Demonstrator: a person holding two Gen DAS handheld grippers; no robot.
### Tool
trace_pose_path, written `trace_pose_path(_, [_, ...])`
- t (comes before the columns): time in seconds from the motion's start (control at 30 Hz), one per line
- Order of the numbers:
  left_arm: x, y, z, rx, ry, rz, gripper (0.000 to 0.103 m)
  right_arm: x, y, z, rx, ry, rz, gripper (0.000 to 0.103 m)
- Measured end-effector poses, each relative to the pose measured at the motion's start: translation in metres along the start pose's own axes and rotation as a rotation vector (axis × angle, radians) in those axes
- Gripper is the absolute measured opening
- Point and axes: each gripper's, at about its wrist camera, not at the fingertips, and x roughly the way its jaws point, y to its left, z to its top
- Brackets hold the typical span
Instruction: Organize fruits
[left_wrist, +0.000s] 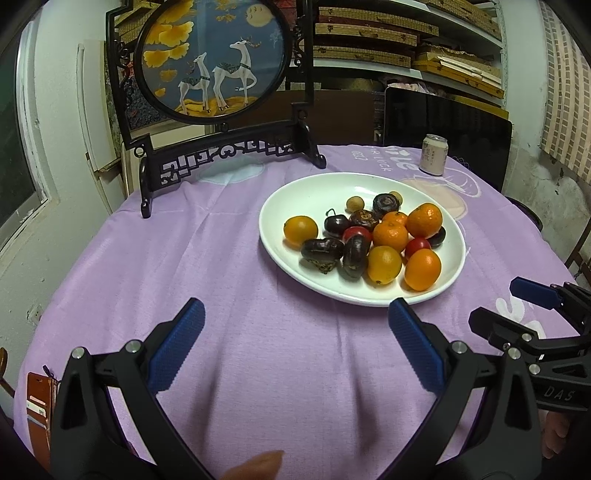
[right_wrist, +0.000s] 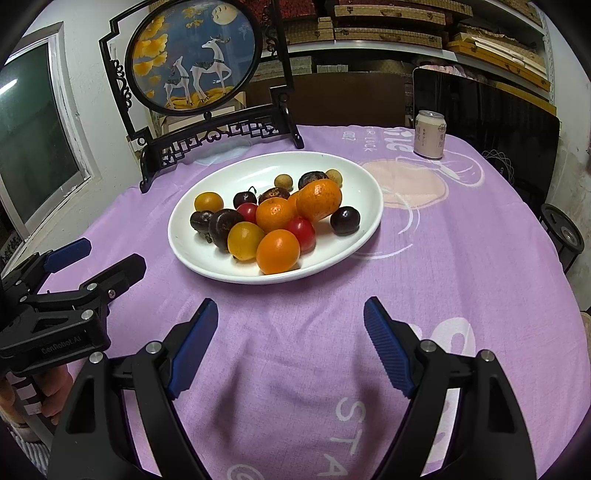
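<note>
Fruits (right_wrist: 277, 224) on white plate (right_wrist: 192, 254) were small, round, smooth, prone to rolling; pinch near orange (right_wrist: 277, 251) across middle. Both grippers' jaws gaped, empty.

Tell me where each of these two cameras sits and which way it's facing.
Left wrist: on the left gripper, facing forward and down over the purple tablecloth to the white plate of fruit; its open blue fingers, a fingertip, and the right gripper at right.
Right wrist: on the right gripper, same heading; its open fingers, the left gripper and a hand at left.
Shared: plate, can, deer screen.
</note>
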Motion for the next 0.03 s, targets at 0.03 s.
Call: trace_pose_path(0.03, [0.0, 0.0003, -0.0003, -0.002, 0.0, 0.0, 0.101, 0.0, 0.0, 0.0, 0.0, 0.0, 0.0, 0.081])
